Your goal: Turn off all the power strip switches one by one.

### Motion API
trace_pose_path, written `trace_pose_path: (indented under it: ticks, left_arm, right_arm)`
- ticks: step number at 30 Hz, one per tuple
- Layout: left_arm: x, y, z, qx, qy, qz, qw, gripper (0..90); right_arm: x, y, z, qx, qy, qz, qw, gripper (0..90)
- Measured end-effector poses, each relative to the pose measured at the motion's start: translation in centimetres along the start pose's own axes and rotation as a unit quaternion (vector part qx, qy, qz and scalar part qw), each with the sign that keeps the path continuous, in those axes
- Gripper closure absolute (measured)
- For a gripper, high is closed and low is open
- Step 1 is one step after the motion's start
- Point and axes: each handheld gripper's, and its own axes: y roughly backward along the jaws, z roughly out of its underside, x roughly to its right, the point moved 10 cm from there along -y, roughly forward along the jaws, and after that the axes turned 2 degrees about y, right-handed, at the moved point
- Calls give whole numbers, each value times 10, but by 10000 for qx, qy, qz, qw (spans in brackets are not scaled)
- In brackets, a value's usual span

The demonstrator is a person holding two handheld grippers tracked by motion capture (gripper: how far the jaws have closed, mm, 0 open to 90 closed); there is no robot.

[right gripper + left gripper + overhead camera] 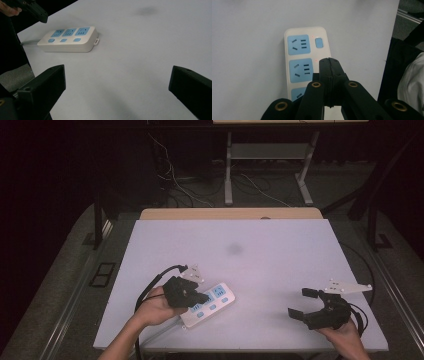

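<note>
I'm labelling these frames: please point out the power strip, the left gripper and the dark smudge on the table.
power strip (pixel 67 40), right gripper view, on its white top beside the middle button.
left gripper (pixel 329 65), left gripper view, at the tips of its closed jaws.
dark smudge (pixel 234 249), high view, at its centre.

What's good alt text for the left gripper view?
The left gripper, jaws shut together, hangs over a white power strip with blue sockets and a blue switch button, lying on a white table. A small red light glows beside the button.

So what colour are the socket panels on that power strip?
Light blue, on a white power strip; clearest in the left gripper view.
</note>
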Motion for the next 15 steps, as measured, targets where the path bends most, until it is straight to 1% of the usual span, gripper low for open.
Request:
trace_pose_path:
  ticks: [9,12,15]
  left_arm:
    - [0,2,-18,38,-130,2,9999,897]
    - [1,1,-22,92,-136,23,9999,898]
    - [-1,-1,-24,88,-146,6,9999,897]
  right_arm:
    - [0,0,0,3,3,-6,10000,6]
    - [0,1,-1,27,17,-7,10000,6]
    - [0,1,-1,29,15,-8,10000,6]
